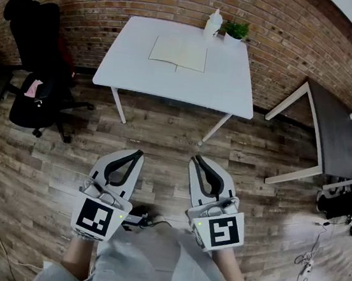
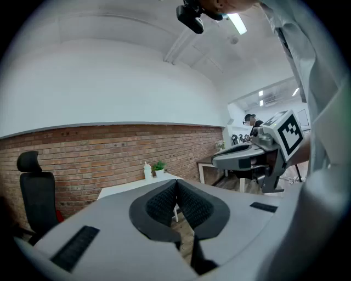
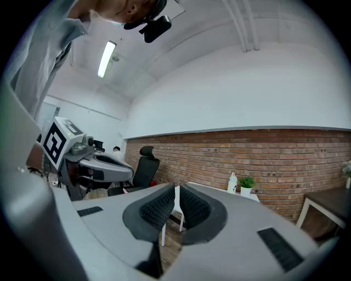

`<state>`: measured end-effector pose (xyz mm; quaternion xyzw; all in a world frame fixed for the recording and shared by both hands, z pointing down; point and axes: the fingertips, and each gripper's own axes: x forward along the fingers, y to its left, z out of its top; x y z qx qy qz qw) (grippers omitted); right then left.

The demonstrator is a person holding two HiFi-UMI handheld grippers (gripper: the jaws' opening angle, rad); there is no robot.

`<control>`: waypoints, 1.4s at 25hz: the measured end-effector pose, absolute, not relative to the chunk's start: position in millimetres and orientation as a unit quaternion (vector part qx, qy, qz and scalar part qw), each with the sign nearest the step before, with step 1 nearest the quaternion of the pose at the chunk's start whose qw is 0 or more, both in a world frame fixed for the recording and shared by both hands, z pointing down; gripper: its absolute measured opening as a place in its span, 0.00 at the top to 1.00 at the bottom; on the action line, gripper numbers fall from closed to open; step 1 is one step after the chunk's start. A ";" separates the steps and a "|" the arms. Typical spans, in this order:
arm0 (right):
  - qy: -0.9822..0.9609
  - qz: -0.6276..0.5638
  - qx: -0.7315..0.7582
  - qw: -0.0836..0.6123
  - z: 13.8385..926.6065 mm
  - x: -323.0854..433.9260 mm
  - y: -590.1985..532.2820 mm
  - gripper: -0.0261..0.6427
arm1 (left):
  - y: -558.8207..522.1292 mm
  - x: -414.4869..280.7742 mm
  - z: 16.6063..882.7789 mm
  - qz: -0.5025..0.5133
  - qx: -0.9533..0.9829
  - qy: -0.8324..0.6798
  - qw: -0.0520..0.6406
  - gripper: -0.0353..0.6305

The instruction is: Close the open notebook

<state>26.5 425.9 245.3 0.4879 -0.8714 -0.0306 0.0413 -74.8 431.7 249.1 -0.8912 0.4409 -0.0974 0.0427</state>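
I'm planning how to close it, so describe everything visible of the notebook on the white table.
The notebook lies open and flat on the white table, in its far half, near the middle. Two pale cream pages, paper by the look, meet at a centre fold; they seem blank, though it is too distant for fine print. Its cover is hidden underneath. Only the table touches it: the bottle and plant stand apart, behind its right corner.
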 end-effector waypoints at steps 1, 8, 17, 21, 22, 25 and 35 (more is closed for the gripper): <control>-0.872 -0.030 0.488 0.042 245.9 27.1 426.6 0.88 | 432.7 -74.3 249.5 -0.097 -0.891 0.441 0.043 0.92; -0.876 -0.027 0.479 0.056 248.3 30.2 429.6 0.88 | 435.5 -70.6 249.9 -0.101 -0.889 0.444 0.041 0.92; -0.884 -0.013 0.465 0.052 253.2 41.9 439.8 0.88 | 444.8 -60.2 248.4 -0.100 -0.883 0.457 0.044 0.92; -0.886 -0.016 0.461 0.050 251.4 49.9 447.0 0.88 | 451.4 -53.8 246.7 -0.095 -0.879 0.466 0.038 0.92; -0.886 -0.018 0.460 0.049 250.6 52.4 449.5 0.88 | 453.2 -51.3 246.0 -0.093 -0.878 0.469 0.037 0.92; -0.888 -0.025 0.457 0.055 253.8 60.9 457.6 0.88 | 459.2 -42.1 245.0 -0.088 -0.876 0.472 0.042 0.92; -0.885 -0.038 0.462 0.042 251.6 74.8 464.1 0.88 | 467.6 -23.1 244.8 -0.089 -0.880 0.464 0.054 0.92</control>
